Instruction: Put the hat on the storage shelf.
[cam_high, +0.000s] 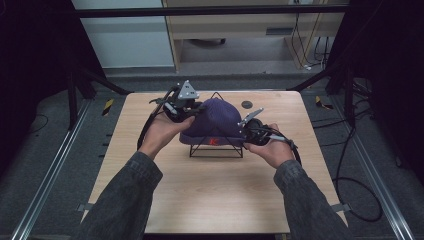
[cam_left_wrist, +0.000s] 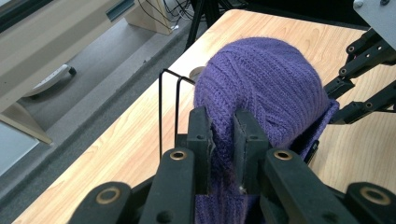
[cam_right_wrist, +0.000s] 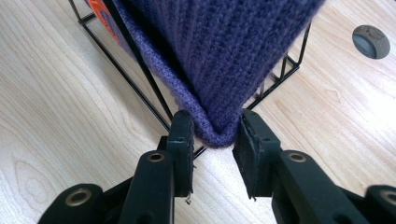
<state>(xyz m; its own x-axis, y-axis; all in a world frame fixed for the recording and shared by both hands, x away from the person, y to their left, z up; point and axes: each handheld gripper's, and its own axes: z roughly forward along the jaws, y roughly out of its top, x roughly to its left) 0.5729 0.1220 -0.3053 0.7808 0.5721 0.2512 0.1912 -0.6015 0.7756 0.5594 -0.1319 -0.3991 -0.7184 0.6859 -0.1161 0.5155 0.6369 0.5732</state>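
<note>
A purple knit beanie (cam_high: 215, 124) sits draped over a black wire stand (cam_high: 216, 150) at the middle of the wooden table (cam_high: 210, 200). All positions below are given relative to the stand.

Left gripper (cam_high: 192, 111): at the stand's left upper side, held in the person's left hand (cam_high: 164, 131). In the left gripper view its jaws stand narrow, pinching a fold of the beanie's knit near the cuff.

Right gripper (cam_high: 246, 125): at the stand's right side, in the right hand (cam_high: 272, 146). In the right gripper view the beanie's folded cuff corner (cam_right_wrist: 217, 133) sits between the jaws, just above the stand's base wire; the pads flank the fabric closely, and firm pressure cannot be confirmed.

An orange logo patch (cam_high: 214, 142) shows on the cuff, at the stand's front. A round grey grommet (cam_high: 246, 104) lies in the tabletop behind the stand.
</note>
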